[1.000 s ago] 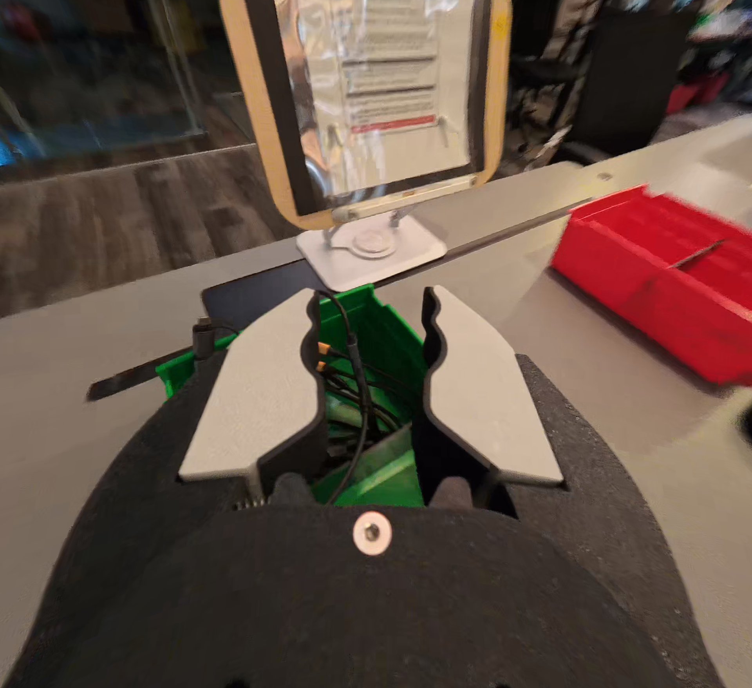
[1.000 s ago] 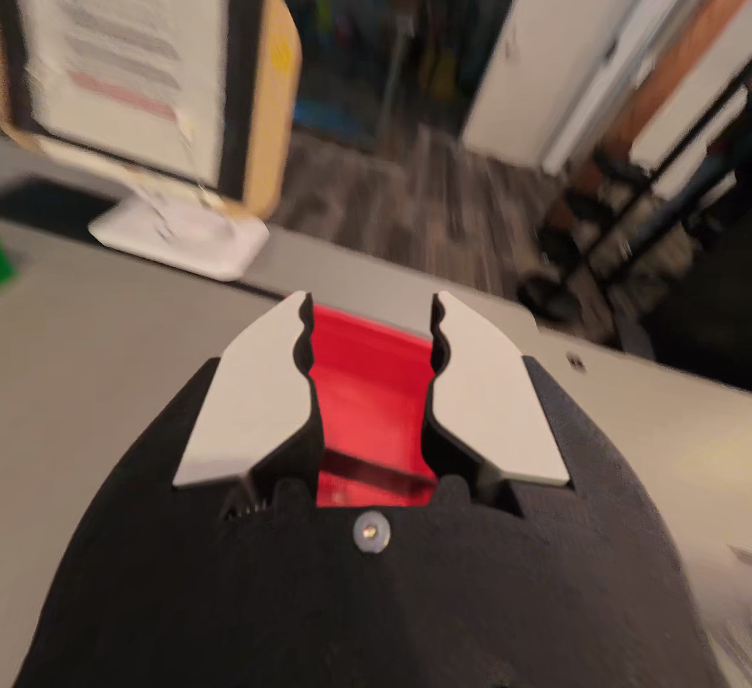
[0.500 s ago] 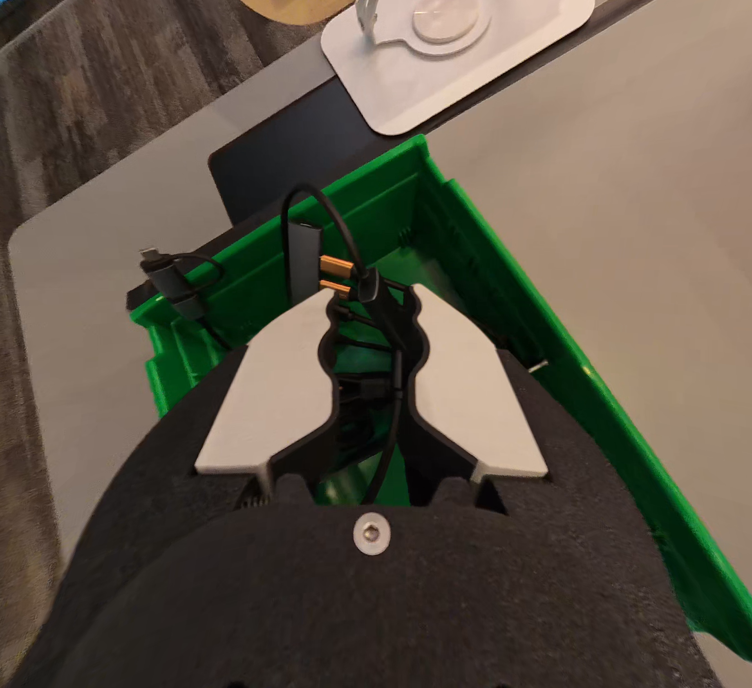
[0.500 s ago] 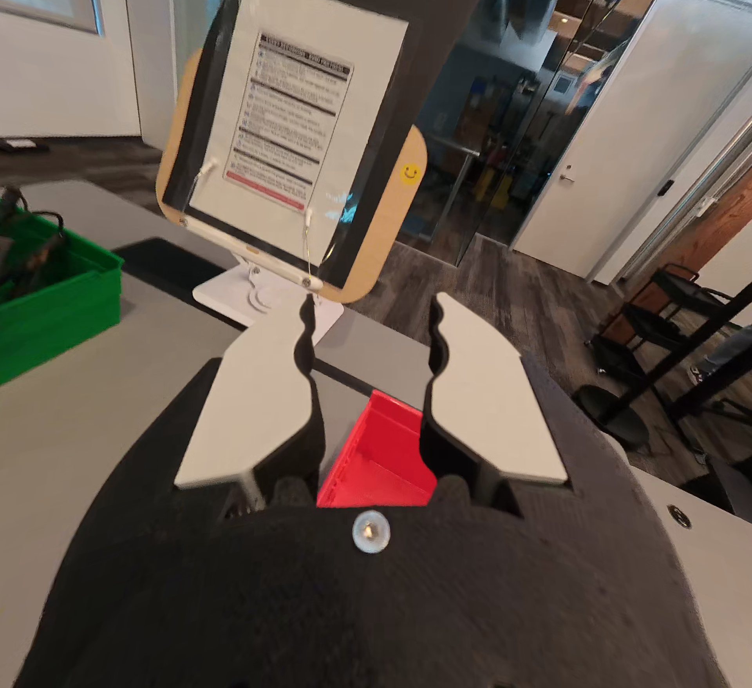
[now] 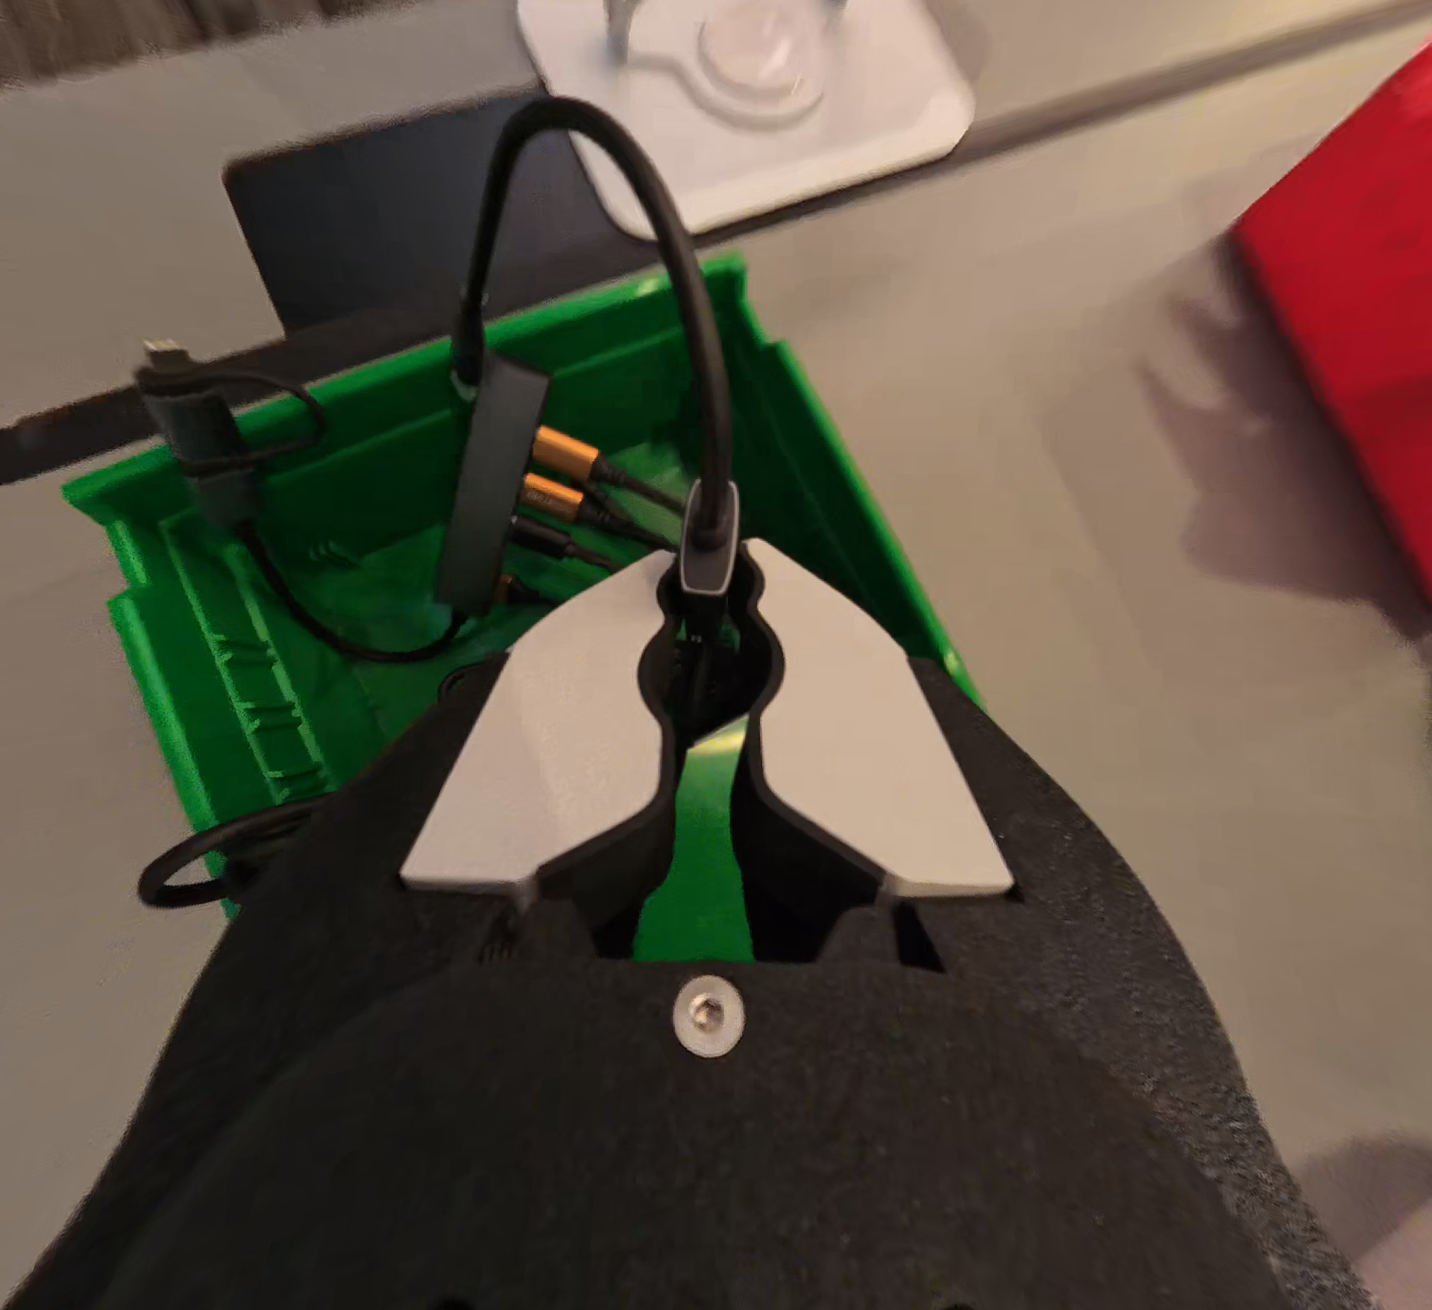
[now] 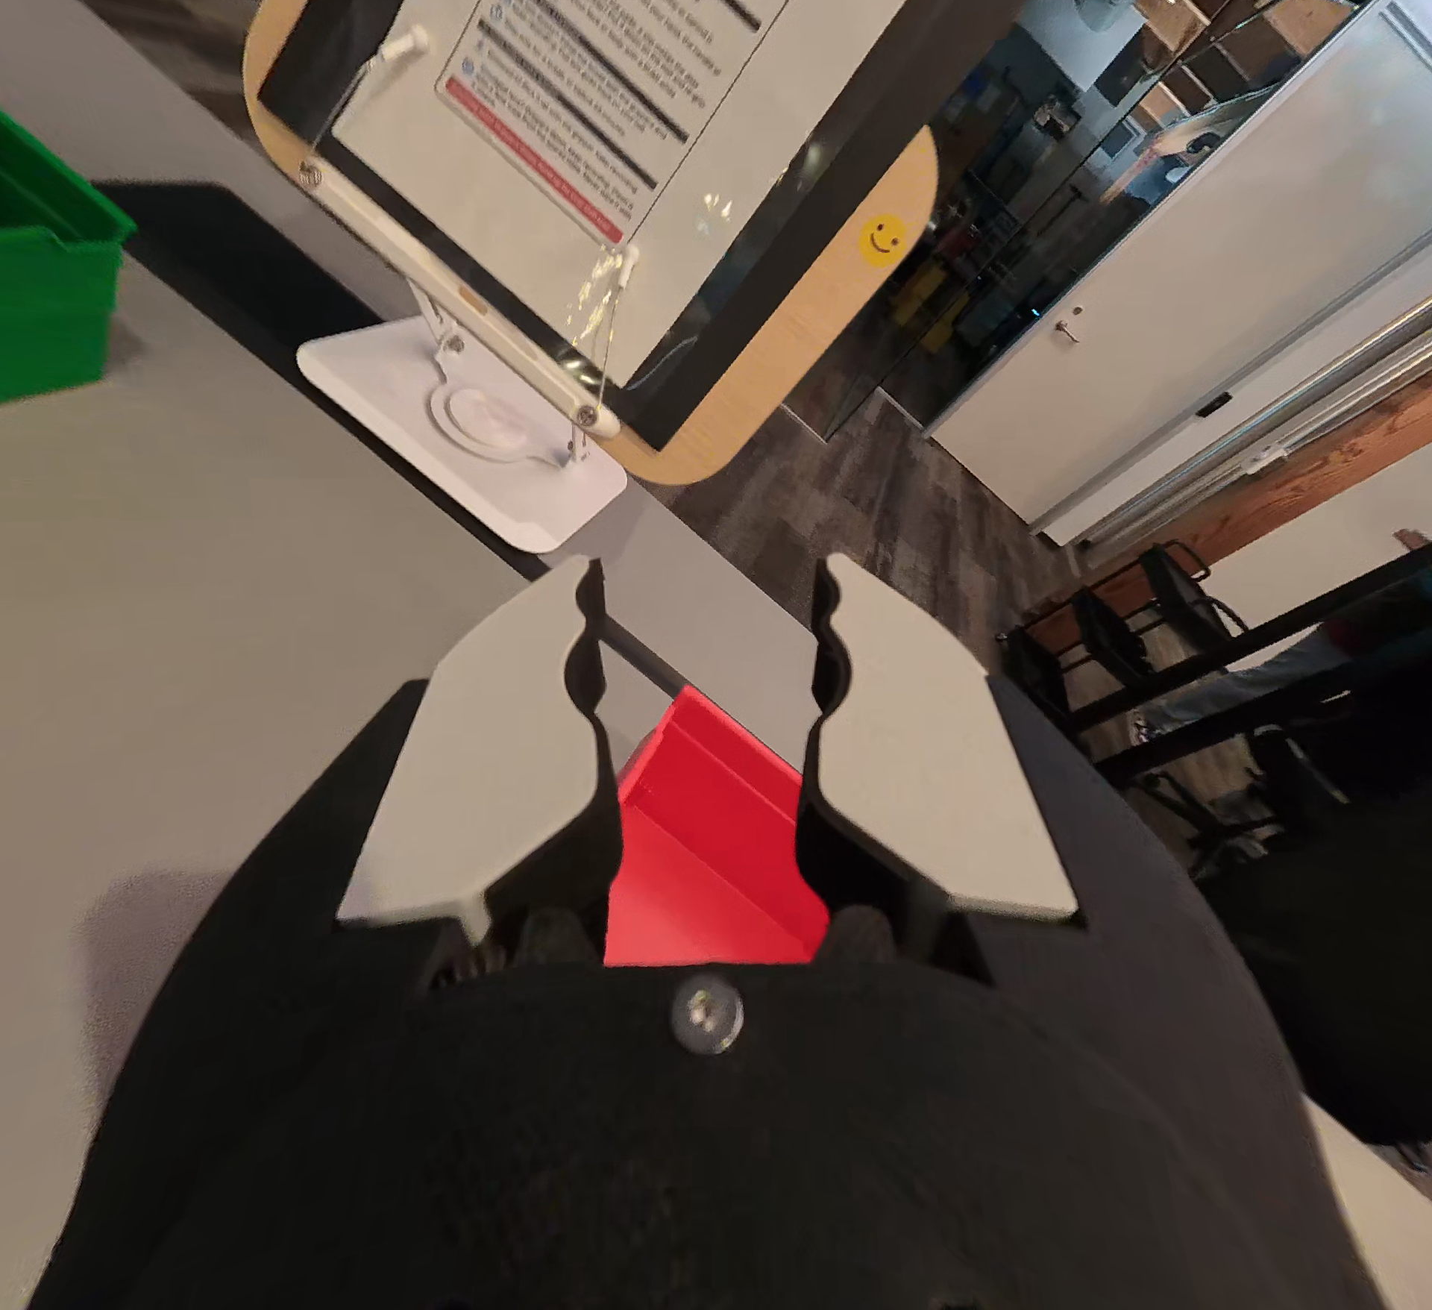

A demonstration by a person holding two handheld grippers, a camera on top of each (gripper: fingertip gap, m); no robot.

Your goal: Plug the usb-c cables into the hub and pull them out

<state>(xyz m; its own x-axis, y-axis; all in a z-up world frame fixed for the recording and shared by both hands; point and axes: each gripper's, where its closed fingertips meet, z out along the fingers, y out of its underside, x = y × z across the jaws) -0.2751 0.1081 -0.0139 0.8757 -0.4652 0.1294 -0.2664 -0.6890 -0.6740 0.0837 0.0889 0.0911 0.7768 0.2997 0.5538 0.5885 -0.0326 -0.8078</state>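
Hub, a slim grey bar, hangs over the far part of the green bin, with two orange-tipped cables and a dark one plugged into its right side. Its own black lead arches up and over to a grey plug. Left gripper has its fingertips closed on that plug, nearly touching. A further black adapter hangs over the bin's far left rim. Right gripper is spread wide, holding nothing, above the red bin at the right of the grey table. A white-based sign stand sits at the far edge.
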